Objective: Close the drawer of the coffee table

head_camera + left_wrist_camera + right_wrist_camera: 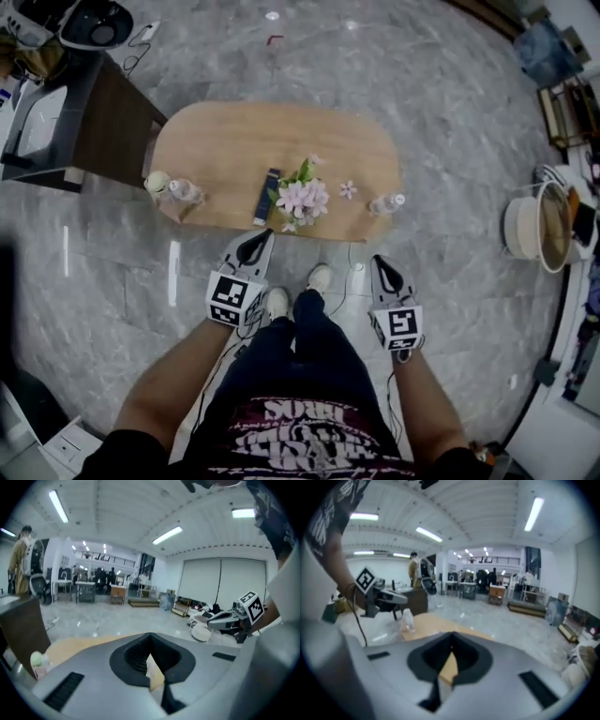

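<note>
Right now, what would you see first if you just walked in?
The oval wooden table in the middle of the grey floor, with pink flowers near its front edge. Below it, the left tool and right tool are shut and empty, either side of the person's legs.

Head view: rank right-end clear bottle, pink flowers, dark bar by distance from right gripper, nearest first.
1. clear bottle, right end of the coffee table, just ahead of the right gripper.
2. pink flowers, near edge, middle.
3. dark bar, left of the flowers.
</note>
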